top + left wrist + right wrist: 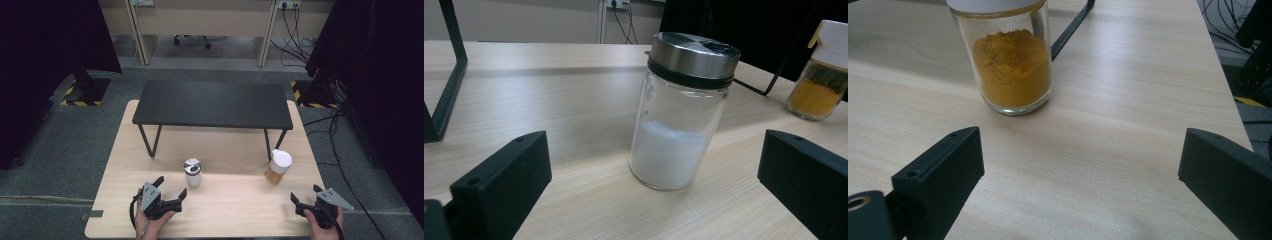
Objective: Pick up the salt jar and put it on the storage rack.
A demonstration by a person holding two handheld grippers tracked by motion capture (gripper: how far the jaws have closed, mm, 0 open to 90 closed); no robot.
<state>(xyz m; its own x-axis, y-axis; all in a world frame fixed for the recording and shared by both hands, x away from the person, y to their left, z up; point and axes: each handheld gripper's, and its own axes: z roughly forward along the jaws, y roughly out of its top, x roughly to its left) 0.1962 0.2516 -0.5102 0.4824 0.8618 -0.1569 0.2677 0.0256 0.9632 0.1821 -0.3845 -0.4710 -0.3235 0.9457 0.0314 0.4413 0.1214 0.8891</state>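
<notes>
Tongs status: I hold left tongs (pixel 171 189) agape facing the salt jar (pixel 192 172); right tongs (pixel 305 195) agape near the turmeric jar (pixel 278 167).

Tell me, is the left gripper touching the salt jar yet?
Apart. The left gripper view shows bare table between the left gripper and the salt jar.

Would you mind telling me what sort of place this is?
Probably an office or lab set up for recording: a pale wooden table on grey carpet, dark screens at both sides, and cables plugged into wall sockets.
</notes>
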